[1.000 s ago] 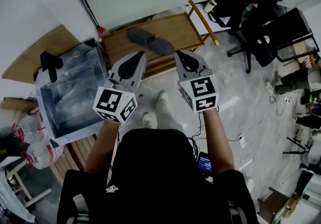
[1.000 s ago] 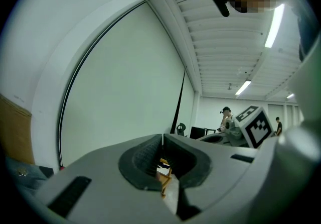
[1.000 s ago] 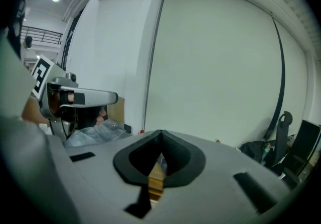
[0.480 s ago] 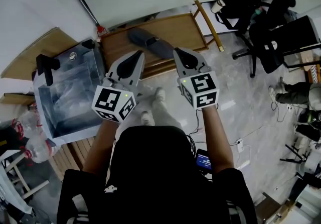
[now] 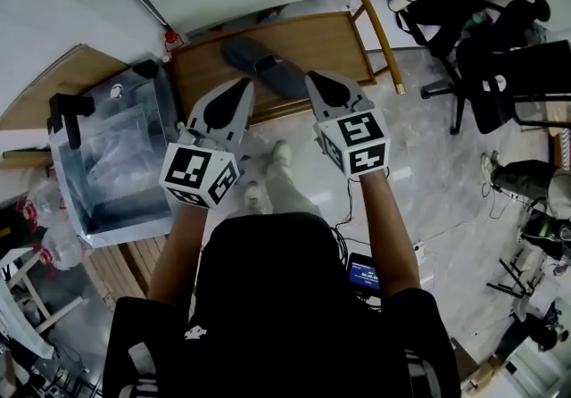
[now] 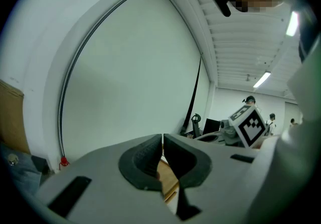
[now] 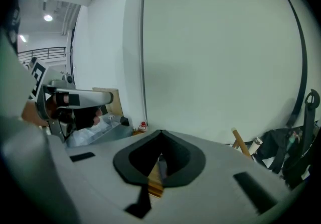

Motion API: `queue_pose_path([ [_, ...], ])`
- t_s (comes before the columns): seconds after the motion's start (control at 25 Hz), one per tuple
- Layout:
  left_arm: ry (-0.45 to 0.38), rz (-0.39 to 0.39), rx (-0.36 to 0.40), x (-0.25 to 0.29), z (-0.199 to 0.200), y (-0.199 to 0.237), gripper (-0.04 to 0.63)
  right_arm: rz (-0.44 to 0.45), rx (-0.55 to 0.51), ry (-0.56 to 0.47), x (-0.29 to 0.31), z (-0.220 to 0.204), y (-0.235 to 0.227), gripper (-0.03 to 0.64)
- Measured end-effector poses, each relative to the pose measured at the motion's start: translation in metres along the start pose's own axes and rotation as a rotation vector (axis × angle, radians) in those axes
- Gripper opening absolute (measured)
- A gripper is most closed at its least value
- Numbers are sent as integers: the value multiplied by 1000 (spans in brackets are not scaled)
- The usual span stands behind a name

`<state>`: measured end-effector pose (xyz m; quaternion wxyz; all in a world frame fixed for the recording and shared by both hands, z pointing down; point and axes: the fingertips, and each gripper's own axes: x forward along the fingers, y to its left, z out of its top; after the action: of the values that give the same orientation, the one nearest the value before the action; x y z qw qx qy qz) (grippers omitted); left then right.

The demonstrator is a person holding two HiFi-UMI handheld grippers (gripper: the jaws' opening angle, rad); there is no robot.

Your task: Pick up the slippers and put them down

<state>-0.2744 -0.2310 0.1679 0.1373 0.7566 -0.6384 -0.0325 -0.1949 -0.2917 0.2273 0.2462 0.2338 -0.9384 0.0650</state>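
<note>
Hovering above the low wooden surface (image 5: pixel 326 35), left tool (image 5: pixel 243 86) and right tool (image 5: pixel 314 79) are both closed and empty; grey slippers (image 5: pixel 268 70) lie on it near their tips. Risk: unopened jaws would probably shove the slippers aside, not grip.

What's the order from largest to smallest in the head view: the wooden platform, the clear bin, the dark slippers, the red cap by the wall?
1. The clear bin and the wooden platform: about alike, and the platform is partly hidden, so I leave them unranked.
2. The slippers.
3. The red cap, by far the smallest.
</note>
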Motion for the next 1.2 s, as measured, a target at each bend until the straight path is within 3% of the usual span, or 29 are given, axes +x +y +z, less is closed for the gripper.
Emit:
queue_pose_path([
  [0.92,149,105,-79,36,-80,42,11,187,-61,306,100,-109,-21,-8],
  [1.2,203,125,-108,37,-116,53,11,202,-122,411,135,-149,-26,-8],
])
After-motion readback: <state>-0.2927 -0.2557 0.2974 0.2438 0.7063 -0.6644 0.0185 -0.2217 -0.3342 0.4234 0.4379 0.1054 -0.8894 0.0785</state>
